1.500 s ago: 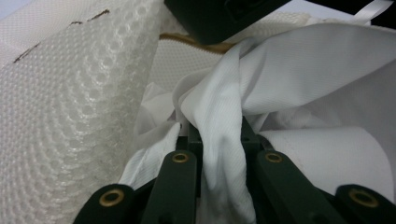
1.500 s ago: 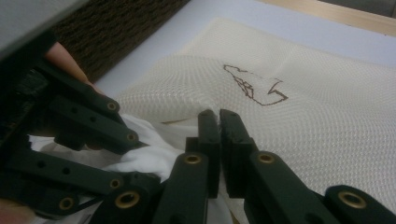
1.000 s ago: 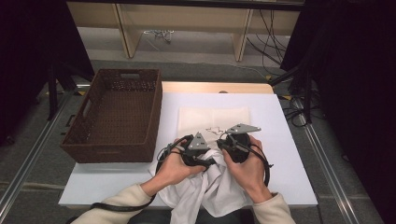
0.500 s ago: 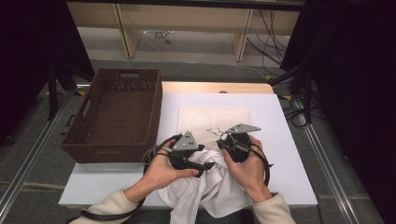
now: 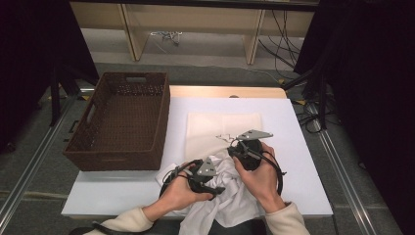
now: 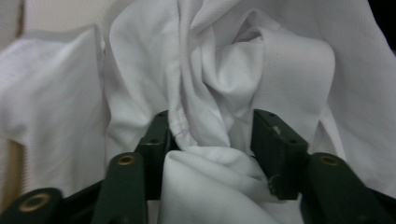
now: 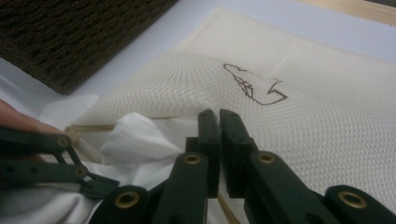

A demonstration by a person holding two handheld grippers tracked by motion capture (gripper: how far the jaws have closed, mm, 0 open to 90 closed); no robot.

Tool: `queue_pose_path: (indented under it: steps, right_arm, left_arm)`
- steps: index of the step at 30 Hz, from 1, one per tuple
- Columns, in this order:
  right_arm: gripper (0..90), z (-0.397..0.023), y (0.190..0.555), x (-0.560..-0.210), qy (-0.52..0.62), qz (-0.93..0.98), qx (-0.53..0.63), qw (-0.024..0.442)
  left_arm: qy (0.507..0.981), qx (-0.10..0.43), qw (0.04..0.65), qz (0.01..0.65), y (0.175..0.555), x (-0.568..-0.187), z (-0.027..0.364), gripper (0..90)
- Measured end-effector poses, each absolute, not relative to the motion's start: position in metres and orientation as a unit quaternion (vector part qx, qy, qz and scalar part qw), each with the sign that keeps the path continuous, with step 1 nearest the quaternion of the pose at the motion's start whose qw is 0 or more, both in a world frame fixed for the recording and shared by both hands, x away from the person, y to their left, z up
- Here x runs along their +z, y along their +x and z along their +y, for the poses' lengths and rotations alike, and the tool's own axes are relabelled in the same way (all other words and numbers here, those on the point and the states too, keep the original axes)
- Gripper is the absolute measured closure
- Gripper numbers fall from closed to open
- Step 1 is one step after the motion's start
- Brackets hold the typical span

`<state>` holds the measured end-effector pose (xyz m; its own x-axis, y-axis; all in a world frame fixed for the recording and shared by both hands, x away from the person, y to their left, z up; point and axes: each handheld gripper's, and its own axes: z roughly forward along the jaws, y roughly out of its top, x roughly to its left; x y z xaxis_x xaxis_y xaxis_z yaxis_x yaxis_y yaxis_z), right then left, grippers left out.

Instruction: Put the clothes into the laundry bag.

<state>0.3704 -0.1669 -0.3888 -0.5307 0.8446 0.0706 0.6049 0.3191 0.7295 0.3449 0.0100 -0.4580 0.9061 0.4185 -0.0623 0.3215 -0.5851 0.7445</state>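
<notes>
A crumpled white garment (image 5: 226, 203) lies at the table's front edge, partly hanging over it. My left gripper (image 5: 218, 189) sits in it. In the left gripper view a bunched fold of the garment (image 6: 219, 70) fills the gap of my left gripper (image 6: 210, 122); the jaws have just been closing and the pads press on it. A cream mesh bag (image 5: 220, 125) with a brown stitched mark lies flat behind it. My right gripper (image 7: 219, 114) is shut on the bag's (image 7: 289, 51) lifted near edge, beside the garment (image 7: 133, 140).
A dark brown wicker basket (image 5: 115, 159) stands empty at the left of the white table (image 5: 298, 122), its wall (image 7: 70, 37) close to the bag. Cables trail from both grippers over the front of the table. Bare tabletop lies right of the bag.
My left gripper drew a little to the left, then came back toward the table's front and sank into the white garment. The right gripper and the bag stayed put.
</notes>
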Motion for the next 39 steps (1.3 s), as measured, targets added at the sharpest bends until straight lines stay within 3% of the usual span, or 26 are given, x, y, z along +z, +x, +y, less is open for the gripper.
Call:
queue_pose_path:
  steps: [5, 10, 20, 35, 39]
  right_arm:
    - [89.0, -0.167, 0.371, -0.388, 0.446, 0.799, 0.364, 0.170]
    - [89.0, -0.167, 0.372, -0.389, 0.436, 0.801, 0.370, 0.178]
    - [89.0, -0.166, 0.369, -0.386, 0.442, 0.797, 0.371, 0.178]
    - [89.1, -0.167, 0.369, -0.385, 0.438, 0.799, 0.374, 0.176]
    - [89.0, -0.166, 0.369, -0.387, 0.439, 0.799, 0.373, 0.173]
  left_arm:
    - [0.897, 0.081, 0.383, 0.205, 0.352, -0.463, 0.006, 72.4]
    - [0.886, 0.064, 0.397, 0.232, 0.355, -0.464, 0.007, 81.2]
    - [0.825, 0.034, 0.488, 0.284, 0.364, -0.435, 0.011, 82.9]
    - [0.840, 0.069, 0.448, 0.299, 0.389, -0.463, 0.000, 80.9]
    - [0.843, 0.078, 0.450, 0.284, 0.386, -0.462, 0.003, 72.2]
